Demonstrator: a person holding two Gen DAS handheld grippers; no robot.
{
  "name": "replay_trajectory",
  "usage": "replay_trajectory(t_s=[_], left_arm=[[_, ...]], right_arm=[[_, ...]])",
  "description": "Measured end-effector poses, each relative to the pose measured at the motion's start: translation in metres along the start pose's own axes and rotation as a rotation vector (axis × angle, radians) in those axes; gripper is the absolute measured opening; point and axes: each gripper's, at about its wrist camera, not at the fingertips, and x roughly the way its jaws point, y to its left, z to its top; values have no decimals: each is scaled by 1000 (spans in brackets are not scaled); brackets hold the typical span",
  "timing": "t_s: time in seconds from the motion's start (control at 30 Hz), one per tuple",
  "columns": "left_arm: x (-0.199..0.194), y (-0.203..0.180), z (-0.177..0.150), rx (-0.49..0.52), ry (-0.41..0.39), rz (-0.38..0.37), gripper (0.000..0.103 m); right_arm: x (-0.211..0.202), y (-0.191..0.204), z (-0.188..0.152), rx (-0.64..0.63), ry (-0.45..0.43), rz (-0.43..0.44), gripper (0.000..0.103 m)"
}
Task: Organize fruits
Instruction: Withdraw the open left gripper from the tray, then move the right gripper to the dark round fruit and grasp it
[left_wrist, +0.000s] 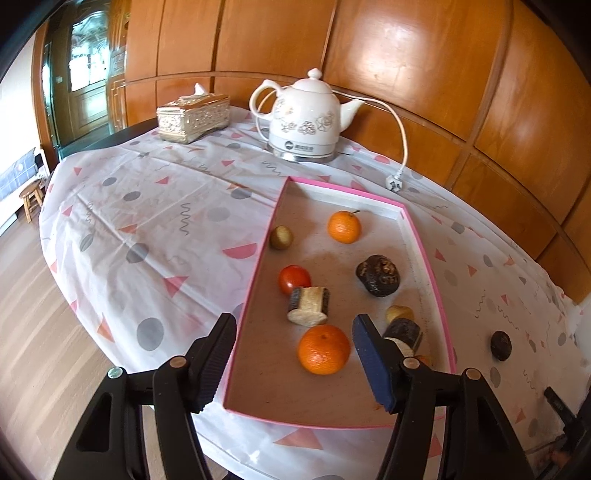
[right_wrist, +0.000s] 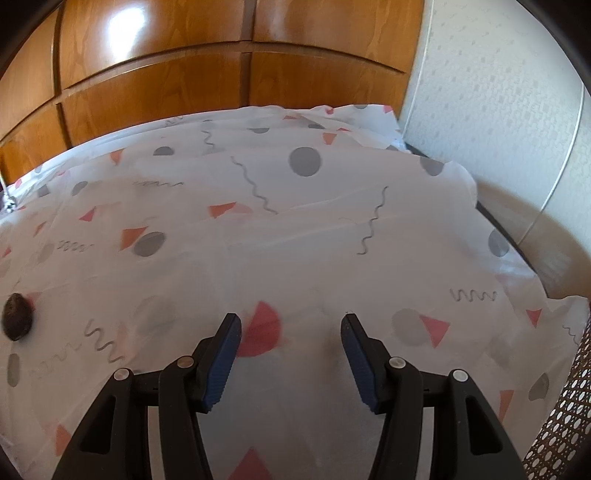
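Pink tray (left_wrist: 432, 258) on tabletop (left_wrist: 147, 221): two oranges (left_wrist: 324, 349), one tomato (left_wrist: 293, 278), one kiwi (left_wrist: 280, 237). One dark fruit (left_wrist: 501, 345) outside. Left tool (left_wrist: 295, 325) parted, empty; right tool (right_wrist: 291, 325) apart, empty

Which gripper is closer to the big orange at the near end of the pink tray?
Left. The left gripper hangs open right around the orange; the right gripper is over bare tablecloth, off the tray.
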Motion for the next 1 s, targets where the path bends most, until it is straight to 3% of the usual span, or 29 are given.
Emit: replay_trajectory(t_s=[0.23, 0.7, 1.0], left_arm=[[-7, 18, 3, -71, -23, 13, 69], [-22, 36, -1, -126, -64, 57, 76], [-25, 33, -3, -106, -67, 66, 79]], right_arm=[[-13, 29, -4, -64, 10, 91, 57], [-47, 129, 5, -271, 33, 426, 57], [-39, 185, 11, -403, 43, 446, 57]])
